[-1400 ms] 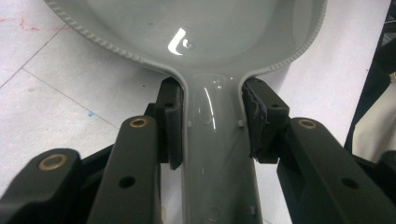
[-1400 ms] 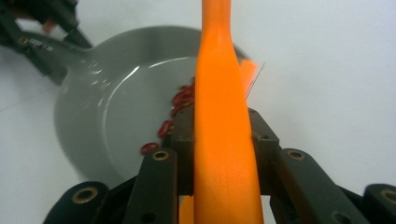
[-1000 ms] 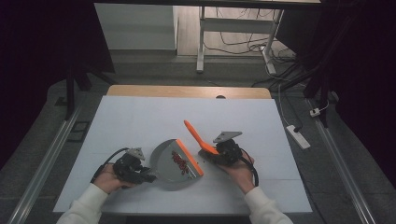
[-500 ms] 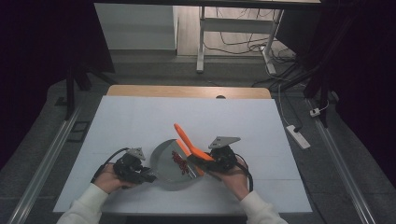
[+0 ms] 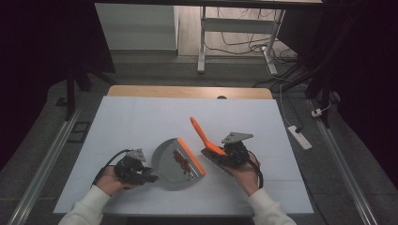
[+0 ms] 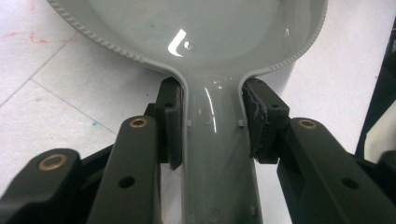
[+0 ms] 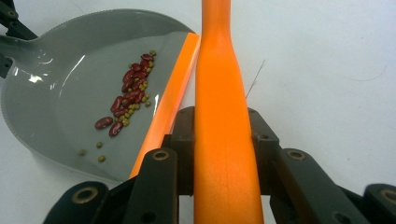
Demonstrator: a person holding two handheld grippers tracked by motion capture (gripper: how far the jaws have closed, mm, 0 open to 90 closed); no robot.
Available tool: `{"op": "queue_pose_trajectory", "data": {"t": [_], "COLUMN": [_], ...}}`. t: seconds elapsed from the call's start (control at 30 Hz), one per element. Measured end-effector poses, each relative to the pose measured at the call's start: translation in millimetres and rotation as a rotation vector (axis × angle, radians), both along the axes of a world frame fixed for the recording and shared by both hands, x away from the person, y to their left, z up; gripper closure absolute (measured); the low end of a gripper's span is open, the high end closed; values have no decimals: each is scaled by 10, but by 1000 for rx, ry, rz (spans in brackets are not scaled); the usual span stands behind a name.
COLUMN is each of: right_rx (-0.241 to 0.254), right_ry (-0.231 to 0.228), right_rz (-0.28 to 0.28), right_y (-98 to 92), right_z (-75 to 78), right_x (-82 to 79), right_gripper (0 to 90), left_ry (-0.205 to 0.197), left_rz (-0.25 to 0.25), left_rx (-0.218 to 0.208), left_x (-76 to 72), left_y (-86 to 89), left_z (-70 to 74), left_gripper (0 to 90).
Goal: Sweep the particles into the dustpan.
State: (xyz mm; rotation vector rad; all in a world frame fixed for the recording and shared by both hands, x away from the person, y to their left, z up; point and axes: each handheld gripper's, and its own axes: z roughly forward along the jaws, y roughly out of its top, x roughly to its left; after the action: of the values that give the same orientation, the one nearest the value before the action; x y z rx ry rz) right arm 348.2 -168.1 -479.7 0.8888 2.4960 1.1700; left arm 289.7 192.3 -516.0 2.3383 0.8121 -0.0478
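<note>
Up close, left claw (image 6: 212, 126) pinches dustpan (image 6: 205, 32); right claw (image 7: 223, 140) pinches brush (image 7: 219, 93)

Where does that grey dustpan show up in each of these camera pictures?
High view: dustpan lies low centre on the table.
Left gripper view: its handle runs up between the jaws, bowl on top.
Right gripper view: upper left.
Shared landmark: its orange lip.

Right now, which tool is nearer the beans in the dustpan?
Right. The right tool, gripping the orange brush handle, sits just beside the beans; the left tool holds the dustpan handle, farther away.
</note>
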Motion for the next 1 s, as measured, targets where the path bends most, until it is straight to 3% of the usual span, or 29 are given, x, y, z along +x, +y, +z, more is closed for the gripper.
{"op": "queue_pose_trajectory", "data": {"t": [0.43,1.0], "right_rx": [57,55], "right_ry": [-74,-69], "right_rz": [2,-42], "right_y": [-201,-463], "right_z": [191,206], "right_x": [-19,-19], "right_gripper": [700,700], "left_ry": [-47,-53], "left_rz": [102,255], "left_rx": [-53,-107], "left_x": [-127,-279], "left_y": [88,170], "left_z": [52,81], "left_gripper": [624,623]}}
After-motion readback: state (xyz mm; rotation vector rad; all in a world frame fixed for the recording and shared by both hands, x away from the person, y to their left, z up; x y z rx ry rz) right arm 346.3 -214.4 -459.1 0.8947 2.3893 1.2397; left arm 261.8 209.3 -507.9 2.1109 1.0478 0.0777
